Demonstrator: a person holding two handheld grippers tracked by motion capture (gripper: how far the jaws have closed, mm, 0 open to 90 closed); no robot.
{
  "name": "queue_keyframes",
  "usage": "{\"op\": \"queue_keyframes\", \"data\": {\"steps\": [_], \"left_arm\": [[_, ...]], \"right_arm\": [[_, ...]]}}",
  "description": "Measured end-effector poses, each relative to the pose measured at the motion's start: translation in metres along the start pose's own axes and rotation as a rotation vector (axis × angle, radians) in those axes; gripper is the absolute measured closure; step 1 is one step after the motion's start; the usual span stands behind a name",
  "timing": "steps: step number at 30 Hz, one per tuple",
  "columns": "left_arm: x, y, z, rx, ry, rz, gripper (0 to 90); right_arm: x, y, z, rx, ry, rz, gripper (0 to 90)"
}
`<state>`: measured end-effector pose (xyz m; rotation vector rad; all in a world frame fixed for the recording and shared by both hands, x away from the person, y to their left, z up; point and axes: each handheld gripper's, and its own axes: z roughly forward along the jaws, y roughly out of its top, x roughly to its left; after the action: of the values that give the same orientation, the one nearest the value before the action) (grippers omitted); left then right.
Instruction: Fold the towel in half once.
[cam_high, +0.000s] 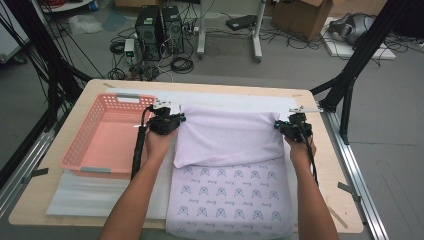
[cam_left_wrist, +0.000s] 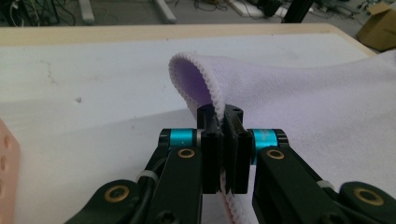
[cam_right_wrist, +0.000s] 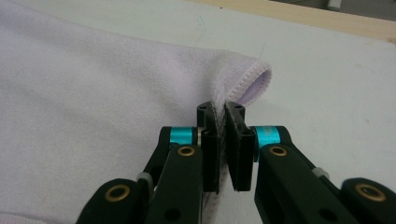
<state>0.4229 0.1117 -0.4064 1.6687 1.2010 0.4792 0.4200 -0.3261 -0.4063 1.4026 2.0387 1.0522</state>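
A pale lilac towel (cam_high: 227, 137) lies on the table, its far part folded back with the plain side up and its near part showing a printed pattern (cam_high: 230, 197). My left gripper (cam_high: 167, 121) is shut on the towel's far left corner (cam_left_wrist: 196, 70), whose stitched hem runs between the jaws. My right gripper (cam_high: 295, 127) is shut on the far right corner (cam_right_wrist: 252, 77). Both corners are lifted slightly off the white sheet (cam_left_wrist: 93, 84).
A pink plastic basket (cam_high: 82, 150) stands empty on the table's left side, close to my left gripper. The wooden table edge (cam_high: 200, 86) runs along the back. Black frame legs, computer towers (cam_high: 157, 30) and cables stand on the floor beyond.
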Motion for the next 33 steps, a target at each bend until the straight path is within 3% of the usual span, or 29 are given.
{"op": "queue_keyframes", "data": {"steps": [4,7,9,11,16,22,25,27,30,33], "left_arm": [[0.001,-0.001,0.003,0.014,-0.003,-0.006,84.9],[0.0,0.0,0.002,0.011,-0.035,-0.015,67.5],[-0.001,0.001,-0.001,0.02,-0.065,-0.005,61.6],[-0.004,0.001,-0.005,0.035,-0.082,0.019,58.6],[-0.007,-0.002,-0.014,0.037,-0.117,0.016,50.6],[-0.018,-0.015,-0.023,0.012,-0.169,0.055,49.5],[-0.021,-0.022,-0.029,0.008,-0.197,0.055,48.9],[-0.024,-0.026,-0.034,0.03,-0.206,0.077,48.0],[-0.03,-0.033,-0.043,0.017,-0.223,0.097,45.8],[-0.035,-0.044,-0.049,0.037,-0.237,0.129,45.8]], "right_arm": [[-0.001,0.002,0.002,-0.014,0.0,0.014,84.4],[-0.001,0.001,0.005,-0.016,-0.007,0.032,71.8],[-0.001,0.001,0.003,-0.012,-0.003,0.045,67.6],[-0.002,0.002,-0.003,-0.021,0.004,0.053,66.4],[-0.002,0.003,-0.02,-0.046,0.046,0.066,64.1],[0.0,-0.005,-0.036,-0.04,0.072,0.044,62.0],[0.002,-0.012,-0.042,0.001,0.092,0.038,59.0],[0.005,-0.017,-0.046,0.0,0.106,0.015,58.9],[0.009,-0.026,-0.05,0.02,0.126,-0.007,58.8],[0.014,-0.036,-0.047,0.047,0.149,-0.02,58.1]]}}
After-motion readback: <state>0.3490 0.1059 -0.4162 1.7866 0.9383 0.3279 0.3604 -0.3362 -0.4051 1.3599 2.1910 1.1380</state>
